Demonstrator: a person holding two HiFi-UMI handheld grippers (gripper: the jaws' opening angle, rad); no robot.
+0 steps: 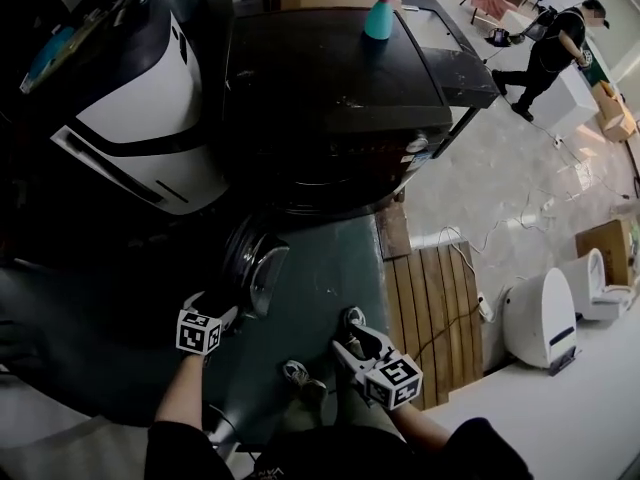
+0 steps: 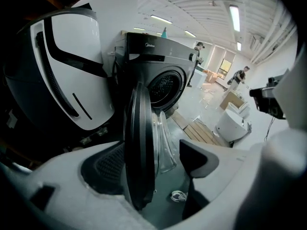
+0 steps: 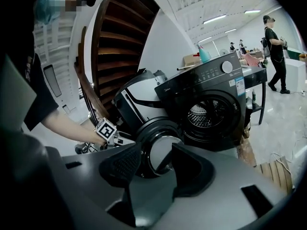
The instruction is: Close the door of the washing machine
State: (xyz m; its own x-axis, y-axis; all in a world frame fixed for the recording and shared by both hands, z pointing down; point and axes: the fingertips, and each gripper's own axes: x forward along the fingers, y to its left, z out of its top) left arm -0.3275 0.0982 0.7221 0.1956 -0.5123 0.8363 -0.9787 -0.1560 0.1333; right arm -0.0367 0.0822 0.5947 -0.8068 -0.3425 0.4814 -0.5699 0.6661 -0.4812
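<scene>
The black front-loading washing machine [image 1: 330, 98] stands ahead with its drum [image 3: 206, 115] exposed. Its round door [image 1: 252, 266] hangs wide open, swung out to the left. In the left gripper view the door [image 2: 139, 147] shows edge-on, its dark rim standing between the jaws of my left gripper [image 2: 151, 164]. The rim is close against the left pad [image 2: 105, 169], and the right pad [image 2: 196, 159] stands apart from it, so the gripper is open. My right gripper [image 1: 355, 346] hangs lower right, open and empty. The door's glass [image 3: 160, 150] shows beyond it.
A large white-and-black rounded shell [image 1: 140, 98] stands left of the washer. A teal bottle [image 1: 380, 16] sits on the washer's top. A wooden pallet [image 1: 435, 318], a white unit [image 1: 545, 318] and floor cables lie to the right. A person [image 1: 552, 53] walks far back.
</scene>
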